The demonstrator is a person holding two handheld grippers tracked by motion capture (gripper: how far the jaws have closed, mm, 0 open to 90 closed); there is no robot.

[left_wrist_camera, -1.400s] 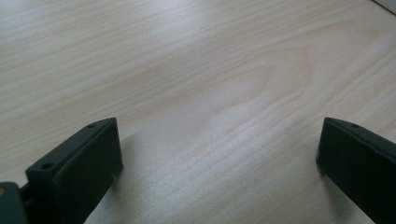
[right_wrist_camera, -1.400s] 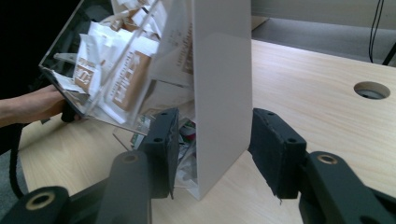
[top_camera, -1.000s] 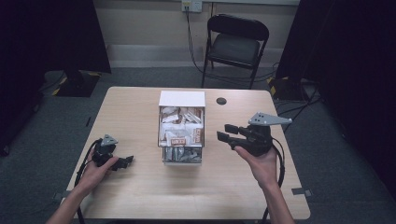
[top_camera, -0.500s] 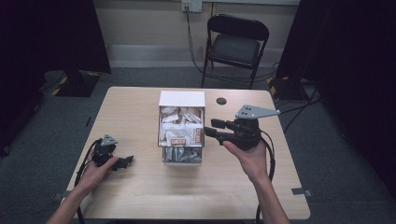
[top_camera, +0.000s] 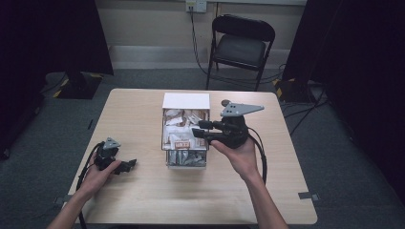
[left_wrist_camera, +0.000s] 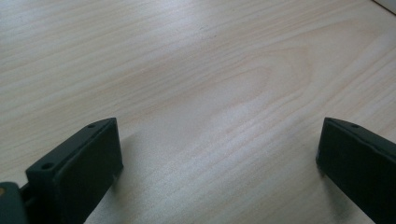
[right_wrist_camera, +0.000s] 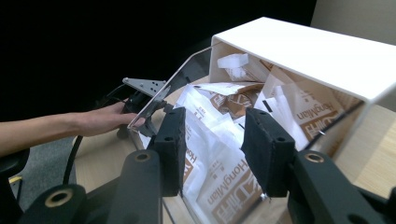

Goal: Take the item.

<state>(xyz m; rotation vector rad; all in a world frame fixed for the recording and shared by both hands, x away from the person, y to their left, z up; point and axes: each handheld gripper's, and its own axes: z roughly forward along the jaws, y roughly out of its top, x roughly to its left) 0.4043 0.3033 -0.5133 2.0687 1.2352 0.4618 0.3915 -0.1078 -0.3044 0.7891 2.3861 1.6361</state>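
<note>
- Right hand-held gripper (top_camera: 199, 130): held level above the right rim of the clear box (top_camera: 186, 162), tips pointing over its open top; jaws part-way spread and just been closing, nothing pinched between them
- Right gripper view: the jaws frame the sachets (right_wrist_camera: 219, 154), white and brown packets printed "HongMian", without touching them
- Clear box: stands at the middle of the counter (top_camera: 143, 200); a white lid panel (top_camera: 186, 100) covers its far end; sachets fill it loosely
- Left hand-held gripper (top_camera: 128, 165): rests on the counter at the left, well apart from the box; jaws spread wide over bare wood, empty
- Folding chair (top_camera: 241, 45): stands beyond the far counter edge
</note>
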